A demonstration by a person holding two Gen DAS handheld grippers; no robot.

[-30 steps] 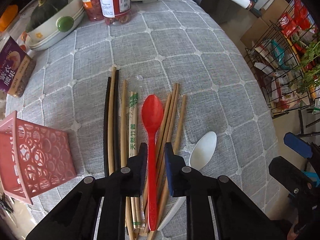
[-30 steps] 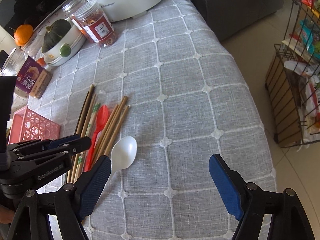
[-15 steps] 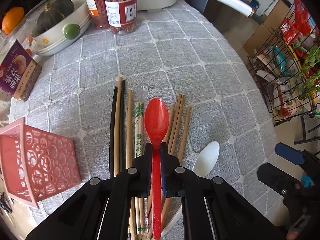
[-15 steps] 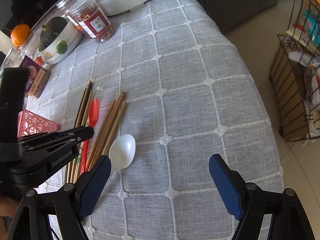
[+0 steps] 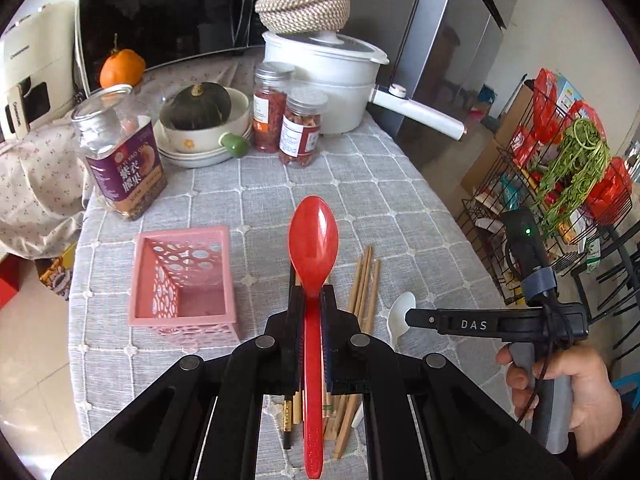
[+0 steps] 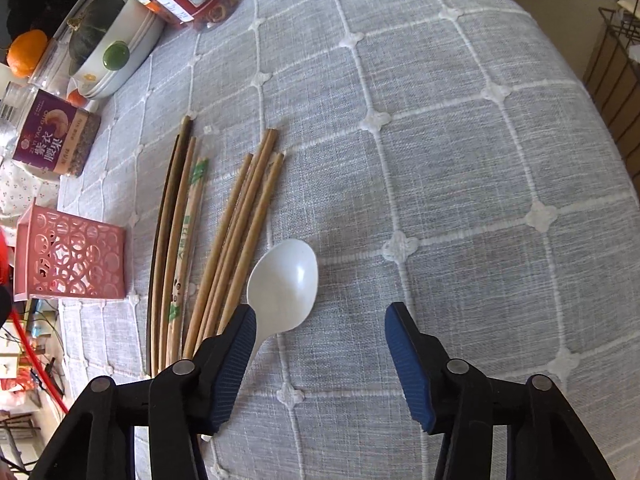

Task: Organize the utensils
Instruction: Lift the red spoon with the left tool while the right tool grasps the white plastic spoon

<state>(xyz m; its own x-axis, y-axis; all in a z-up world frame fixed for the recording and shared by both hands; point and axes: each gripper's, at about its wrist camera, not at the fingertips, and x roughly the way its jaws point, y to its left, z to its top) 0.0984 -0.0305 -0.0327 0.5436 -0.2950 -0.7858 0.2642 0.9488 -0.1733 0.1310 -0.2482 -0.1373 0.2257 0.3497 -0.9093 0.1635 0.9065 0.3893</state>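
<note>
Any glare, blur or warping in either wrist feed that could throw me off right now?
Left wrist view: strong fisheye, dark corners, fridge edges bowed; red spoon in the left claw is sharp. Right wrist view: daylight puts a bright highlight on the white spoon; tablecloth grid curves outward; right claw casts soft shadow.

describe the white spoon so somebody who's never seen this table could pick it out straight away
Start at the grey quilted tablecloth and find the fan of brown wooden chopsticks lying near its front edge. The glossy white plastic spoon lies flat just right of them, bowl up, handle running back under the right gripper, whose blue-padded jaws are closing around it. It is the only white utensil; the other spoon is red.
</note>
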